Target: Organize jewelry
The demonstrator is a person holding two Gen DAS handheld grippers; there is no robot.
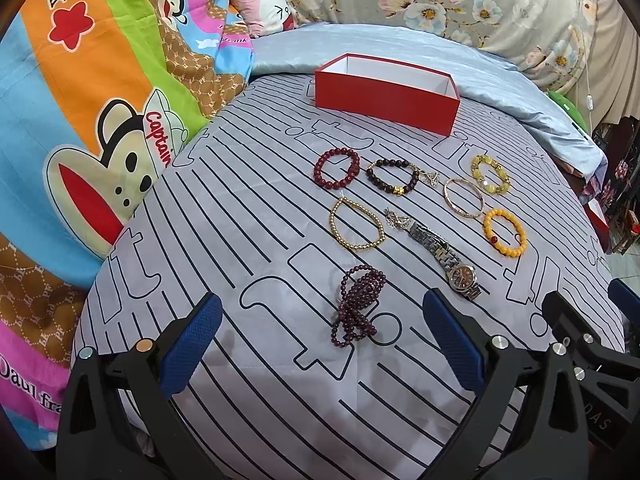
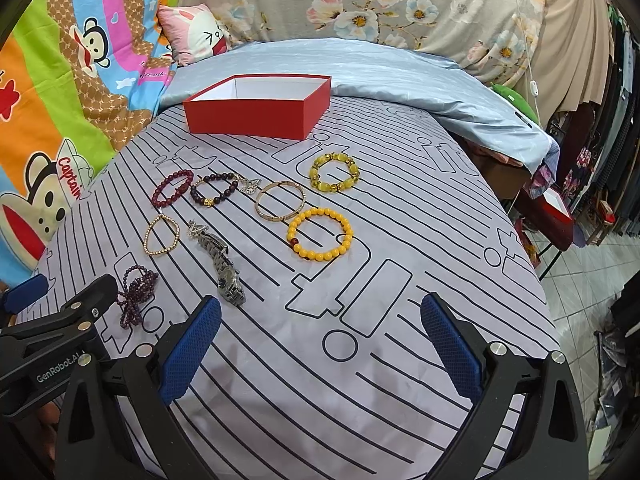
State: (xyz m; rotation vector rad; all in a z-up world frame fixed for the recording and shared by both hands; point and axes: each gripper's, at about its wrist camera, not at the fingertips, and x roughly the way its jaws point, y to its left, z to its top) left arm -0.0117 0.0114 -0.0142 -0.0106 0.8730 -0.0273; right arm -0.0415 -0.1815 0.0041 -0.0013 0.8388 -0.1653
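Jewelry lies spread on the striped bed sheet before an open red box: bracelets, a watch, purple beads. I see my left gripper and right gripper both with fingers spread wide, holding nothing, above the sheet.

box: red outside, white inside
sheet: pale grey with black stripes and outlined shapes
round-bead bracelet: orange-yellow, one dark red bead
faceted bracelet: translucent yellow with gold spacers
bangle: rose gold
watch: silver band, brown dial
long strand: deep purple
tongs: black arms, blue pads
quilt, upper left: cartoon monkeys on orange, green, blue, pink
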